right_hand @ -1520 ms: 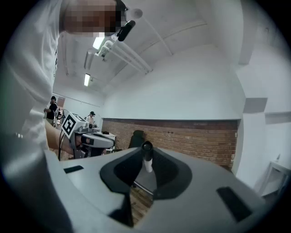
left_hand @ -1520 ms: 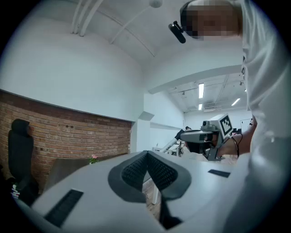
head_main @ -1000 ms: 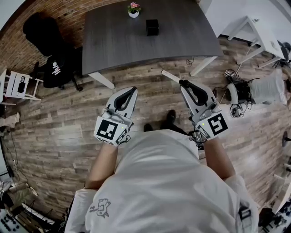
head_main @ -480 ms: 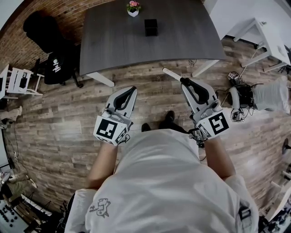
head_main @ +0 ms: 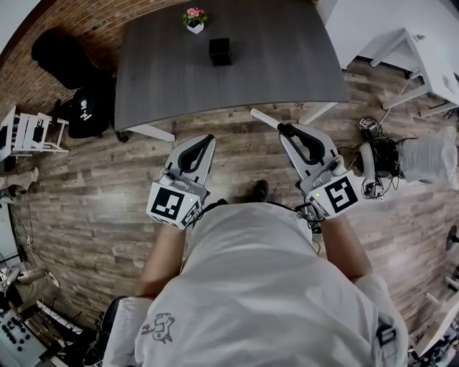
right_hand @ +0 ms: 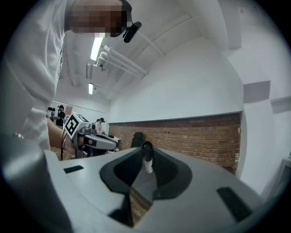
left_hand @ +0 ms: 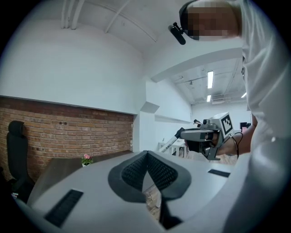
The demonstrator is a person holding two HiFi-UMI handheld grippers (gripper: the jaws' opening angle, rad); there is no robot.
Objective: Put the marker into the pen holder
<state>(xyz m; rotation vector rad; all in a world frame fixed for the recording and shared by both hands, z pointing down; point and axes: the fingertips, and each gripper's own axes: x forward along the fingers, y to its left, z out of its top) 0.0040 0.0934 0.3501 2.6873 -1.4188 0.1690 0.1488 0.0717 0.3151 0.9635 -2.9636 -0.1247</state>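
Down by the person's waist, both grippers are held out level over the wood floor [head_main: 93, 201]. The left gripper [head_main: 207, 140] has its tongs pressed together with nothing in them, so I'd say it's just along for the ride. The right gripper [head_main: 282, 130] is pinching the marker [head_main: 264, 119], with the white barrel poking out past the tips.

So the pickup part looks done. Further out is the dark table [head_main: 287, 64], and the marker hasn't reached its edge yet. Way back on the tabletop sits the black pen holder [head_main: 220, 51], near a little flower pot [head_main: 193, 19] and well apart from the marker. What's left, as I read it: get to the table, tip the marker upright over the holder, and let go.
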